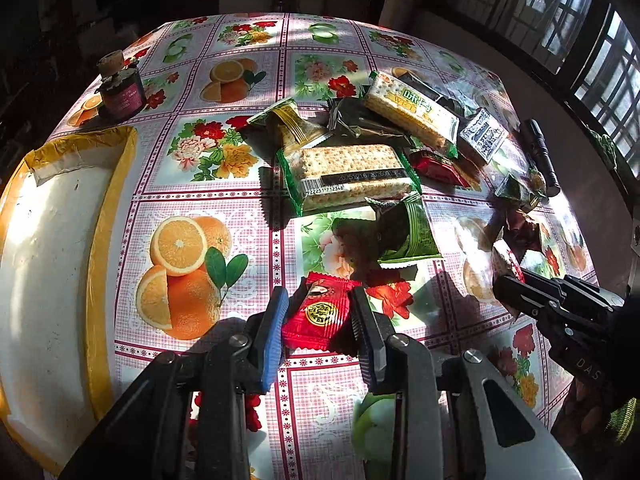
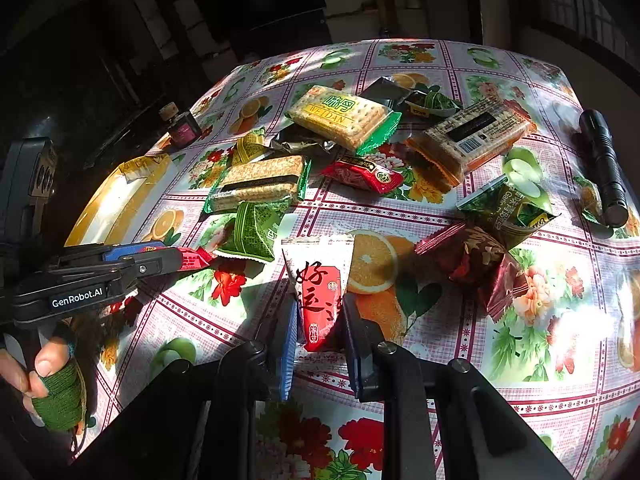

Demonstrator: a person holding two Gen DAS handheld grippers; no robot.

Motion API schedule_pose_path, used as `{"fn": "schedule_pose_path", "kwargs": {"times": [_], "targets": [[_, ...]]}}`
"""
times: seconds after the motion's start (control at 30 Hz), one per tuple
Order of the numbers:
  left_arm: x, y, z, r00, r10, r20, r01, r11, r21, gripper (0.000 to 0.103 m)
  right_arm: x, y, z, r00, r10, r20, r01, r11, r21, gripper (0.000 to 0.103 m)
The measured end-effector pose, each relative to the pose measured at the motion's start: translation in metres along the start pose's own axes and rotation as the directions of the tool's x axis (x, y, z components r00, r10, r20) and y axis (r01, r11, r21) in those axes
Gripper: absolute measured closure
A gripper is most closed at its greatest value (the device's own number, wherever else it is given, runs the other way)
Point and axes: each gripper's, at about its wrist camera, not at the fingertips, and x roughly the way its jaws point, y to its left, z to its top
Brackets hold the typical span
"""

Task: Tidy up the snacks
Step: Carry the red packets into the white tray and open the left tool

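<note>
My left gripper (image 1: 319, 295) is shut on a small red snack packet (image 1: 320, 320) with a gold seal, its blue pads pressing both sides. The right wrist view shows that gripper (image 2: 178, 258) from the side, with the red packet's (image 2: 196, 258) end sticking out. My right gripper (image 2: 320, 306) is shut on a white-and-red packet (image 2: 318, 280) with red characters, held by its lower end. In the left wrist view this gripper (image 1: 510, 290) reaches in from the right with that packet (image 1: 506, 258).
A white box with yellow taped edges (image 1: 60, 240) lies at the left on the flowered tablecloth (image 1: 192, 160). Several snacks are heaped in the middle: cracker packs (image 1: 352, 176), a green packet (image 1: 404, 236), a dark red packet (image 2: 476, 264). A black torch (image 2: 604, 168) and a small jar (image 1: 122, 92) stand near the table's edges.
</note>
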Motion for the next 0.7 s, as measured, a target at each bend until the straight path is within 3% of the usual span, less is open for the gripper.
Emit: {"fn": "schedule_pose_path", "kwargs": {"times": [0.43,0.7], "targets": [[-0.064,0.034,-0.038,0.994,0.046,0.097,-0.040,0.997,-0.071,0.073,-0.021,0.065,-0.008,0.990,0.140,0.029,-0.138,0.989,-0.051,0.081],[-0.114,0.082,-0.045,0.969,0.153,0.193,-0.121,0.978,-0.170,0.073,-0.018,0.109,0.001,0.973,0.230,0.024,-0.226,0.968,-0.108,0.081]]}}
